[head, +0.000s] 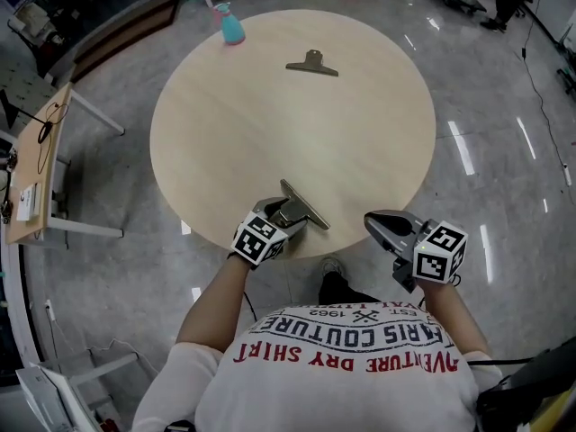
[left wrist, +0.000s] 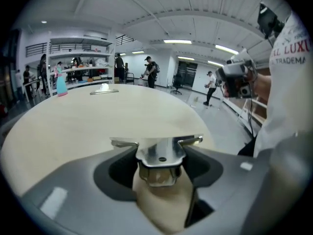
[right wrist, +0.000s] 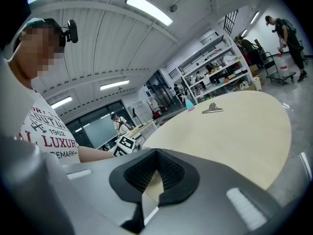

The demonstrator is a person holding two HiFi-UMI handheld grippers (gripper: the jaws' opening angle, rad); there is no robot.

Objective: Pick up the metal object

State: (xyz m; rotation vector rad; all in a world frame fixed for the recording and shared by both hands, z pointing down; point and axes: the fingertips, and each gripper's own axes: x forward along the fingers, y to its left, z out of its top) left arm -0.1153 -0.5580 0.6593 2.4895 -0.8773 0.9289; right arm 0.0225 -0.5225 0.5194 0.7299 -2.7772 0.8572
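Clip (head: pixel 304 211), metal, lies at the near edge of the round table (head: pixel 270 124), its handle between the jaws of the left gripper (left wrist: pixel 160 154). The jaws stand apart, not pressing it. Right gripper (head: pixel 371 220) is closed and empty, just off the table edge. Second clip (head: pixel 312 63) and blue spray bottle (head: pixel 231 25) sit at the far side; can't tell what's in the bottle.

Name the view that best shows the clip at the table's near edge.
Left gripper view: the clip fills the middle, between the left gripper's jaws. Head view shows it small; right gripper view misses it.
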